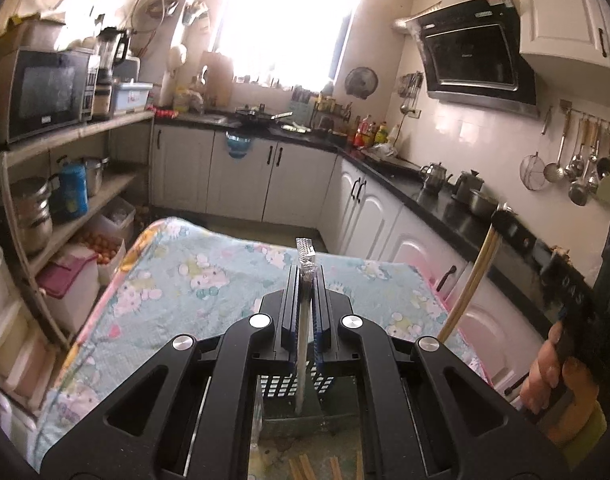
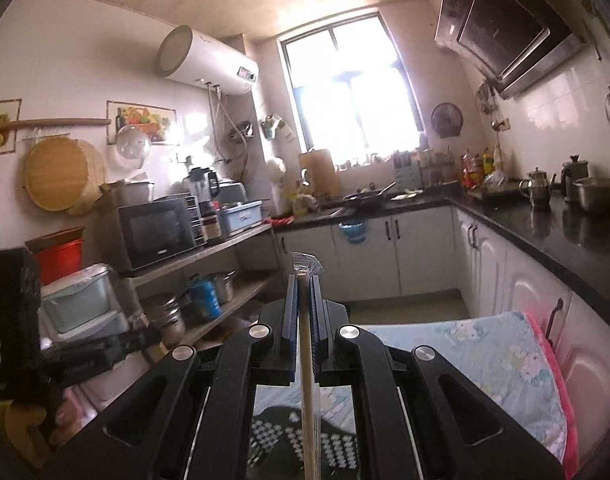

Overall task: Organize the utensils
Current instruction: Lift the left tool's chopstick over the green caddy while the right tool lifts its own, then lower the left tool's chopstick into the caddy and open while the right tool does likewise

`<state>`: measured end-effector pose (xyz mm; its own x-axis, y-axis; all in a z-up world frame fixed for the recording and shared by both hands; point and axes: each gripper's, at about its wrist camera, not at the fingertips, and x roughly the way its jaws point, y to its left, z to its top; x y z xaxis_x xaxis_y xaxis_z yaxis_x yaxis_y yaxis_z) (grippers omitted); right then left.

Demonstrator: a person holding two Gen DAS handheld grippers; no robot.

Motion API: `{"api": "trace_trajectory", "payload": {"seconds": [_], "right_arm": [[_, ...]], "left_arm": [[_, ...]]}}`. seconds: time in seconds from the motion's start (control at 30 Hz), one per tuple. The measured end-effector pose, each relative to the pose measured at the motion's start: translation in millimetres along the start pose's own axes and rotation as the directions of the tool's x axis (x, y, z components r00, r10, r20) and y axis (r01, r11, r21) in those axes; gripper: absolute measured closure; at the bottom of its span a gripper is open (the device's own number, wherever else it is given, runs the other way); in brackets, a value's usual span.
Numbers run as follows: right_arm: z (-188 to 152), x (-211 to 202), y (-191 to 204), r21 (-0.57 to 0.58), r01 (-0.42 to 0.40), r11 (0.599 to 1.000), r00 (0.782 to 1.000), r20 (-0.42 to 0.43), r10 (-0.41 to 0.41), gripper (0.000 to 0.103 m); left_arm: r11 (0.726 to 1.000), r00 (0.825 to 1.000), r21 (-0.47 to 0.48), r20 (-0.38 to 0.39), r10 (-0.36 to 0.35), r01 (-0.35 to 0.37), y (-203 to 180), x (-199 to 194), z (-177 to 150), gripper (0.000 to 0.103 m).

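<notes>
My left gripper is shut on a utensil in a clear plastic wrapper; the wrapper's crimped end sticks out past the fingertips and its shaft runs down between the jaws. My right gripper is shut on wrapped wooden chopsticks, upright, with the wrapper tip above the fingertips. The right gripper and its chopsticks also show at the right of the left wrist view. A black perforated utensil basket sits below both grippers, also in the left wrist view. Loose wooden chopsticks lie under the left gripper.
A table with a light blue cartoon-print cloth lies below. White cabinets with a black countertop run along the right and back. Shelves with a microwave and pots stand on the left. Ladles hang on the right wall.
</notes>
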<state>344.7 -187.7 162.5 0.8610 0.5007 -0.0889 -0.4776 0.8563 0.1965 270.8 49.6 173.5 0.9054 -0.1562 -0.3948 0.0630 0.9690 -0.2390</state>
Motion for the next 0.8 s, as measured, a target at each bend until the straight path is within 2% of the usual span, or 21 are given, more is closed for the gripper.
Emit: {"api": "trace_trajectory", "payload": {"seconds": [0.37, 0.8], "right_arm": [[-50, 42, -17, 0.017, 0.077, 0.997, 0.997, -0.013, -0.076, 0.097], [-94, 52, -28, 0.088, 0.103, 0.991, 0.995, -0.006, -0.103, 0.097]], "left_arm": [[1.0, 0.999, 0.0, -0.032, 0.019, -0.019, 12, 23, -27, 0.102], [0.999, 0.996, -0.01, -0.078, 0.037, -0.038, 23, 35, -50, 0.102]]}}
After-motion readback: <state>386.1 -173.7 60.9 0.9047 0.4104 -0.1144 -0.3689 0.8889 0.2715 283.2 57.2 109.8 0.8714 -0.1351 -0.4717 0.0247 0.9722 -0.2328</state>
